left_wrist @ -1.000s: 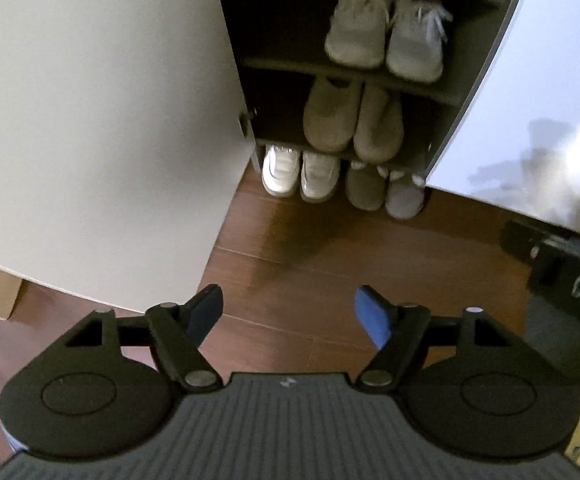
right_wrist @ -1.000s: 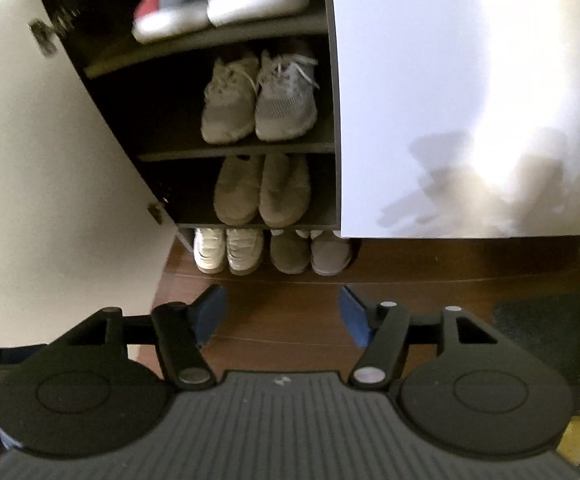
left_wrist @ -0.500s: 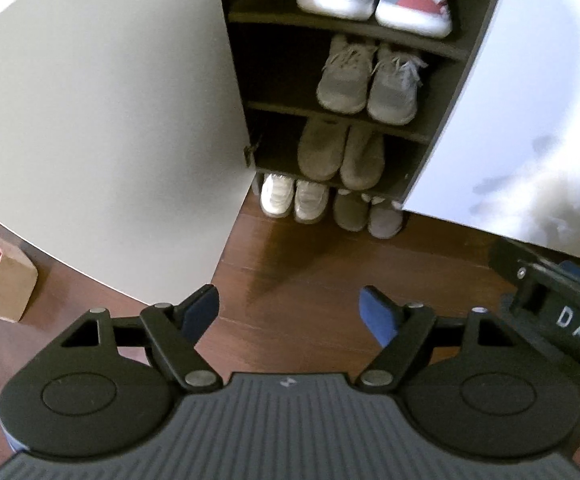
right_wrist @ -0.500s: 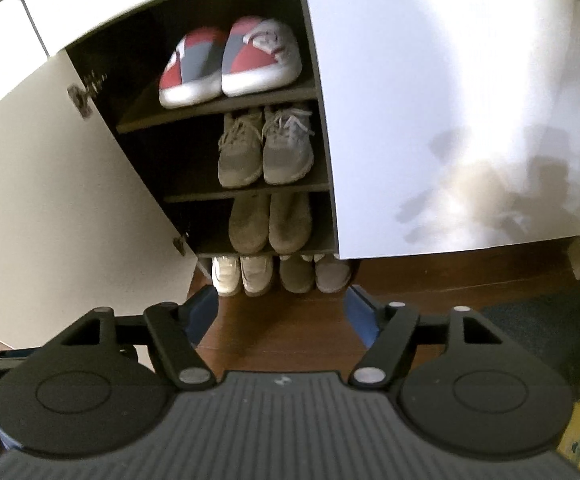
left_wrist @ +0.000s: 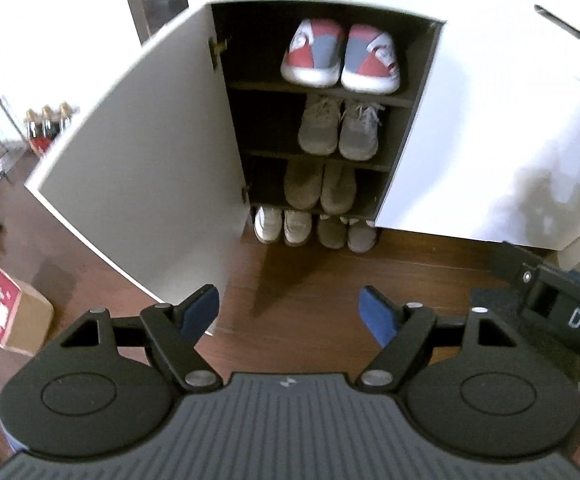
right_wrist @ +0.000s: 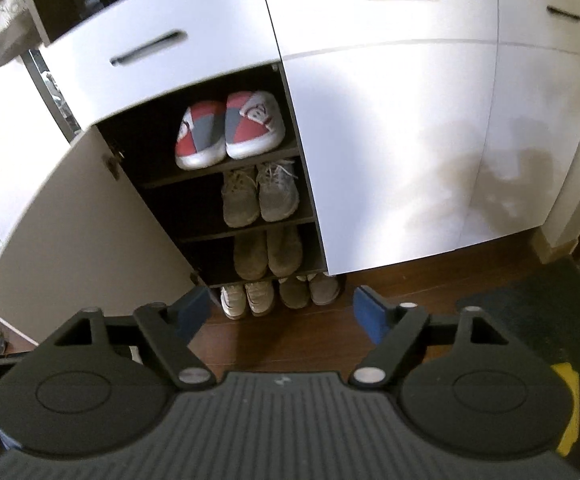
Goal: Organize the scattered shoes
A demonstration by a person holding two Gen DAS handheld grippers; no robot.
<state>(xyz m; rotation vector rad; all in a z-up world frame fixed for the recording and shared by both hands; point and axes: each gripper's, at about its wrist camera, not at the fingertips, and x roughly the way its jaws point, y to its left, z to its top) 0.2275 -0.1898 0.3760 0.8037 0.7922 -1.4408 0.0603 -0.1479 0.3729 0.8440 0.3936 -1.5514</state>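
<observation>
Against the wall, a white shoe cabinet (right_wrist: 390, 140) stands with its left door (left_wrist: 145, 184) swung wide, showing three dark shelves: red-and-grey slippers (left_wrist: 340, 56) on top, grey lace-up sneakers (left_wrist: 338, 128) below them and tan shoes (left_wrist: 320, 188) on the lowest. On the wooden floor (left_wrist: 314, 292) under the cabinet, white sneakers (left_wrist: 283, 224) sit just beside a grey pair (left_wrist: 346, 234). The left gripper (left_wrist: 290, 312) holds its blue pads apart with nothing between them, while the right gripper (right_wrist: 279, 312), also empty, is opening its jaws.
</observation>
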